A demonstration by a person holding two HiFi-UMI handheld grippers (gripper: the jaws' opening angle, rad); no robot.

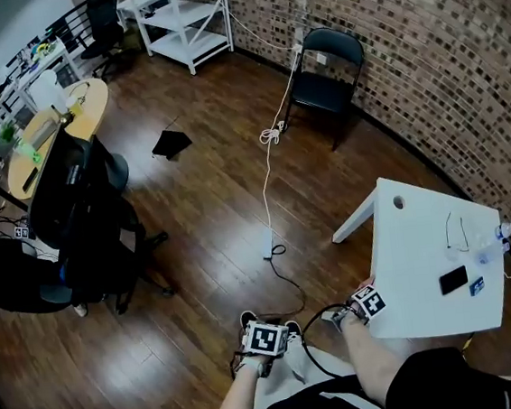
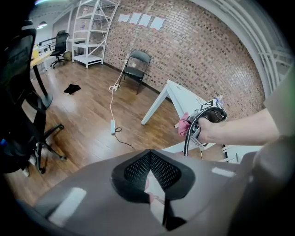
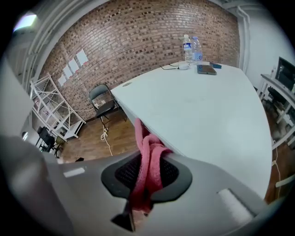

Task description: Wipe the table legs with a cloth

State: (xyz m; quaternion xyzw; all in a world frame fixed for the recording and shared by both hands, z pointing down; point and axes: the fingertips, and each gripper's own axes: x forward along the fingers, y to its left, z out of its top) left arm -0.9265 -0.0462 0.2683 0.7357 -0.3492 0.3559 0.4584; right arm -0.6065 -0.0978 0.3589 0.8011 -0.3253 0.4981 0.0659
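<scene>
Up on the head, we're looking steeply down at the wood floor [image 1: 197,251], with the white table [image 1: 424,254] low at right, well beneath us. Over to the left gripper view: we sit low and face across the room to the brick wall [image 2: 198,50], the table at middle distance. The right gripper view has us tight against the table's edge, looking along its top toward that wall. All three share the table, the folding chair [image 1: 324,78] and the white shelf [image 1: 184,20].

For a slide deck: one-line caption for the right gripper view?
Right gripper shut on a pink cloth at the edge of a white table; two bottles at its far end.
</scene>
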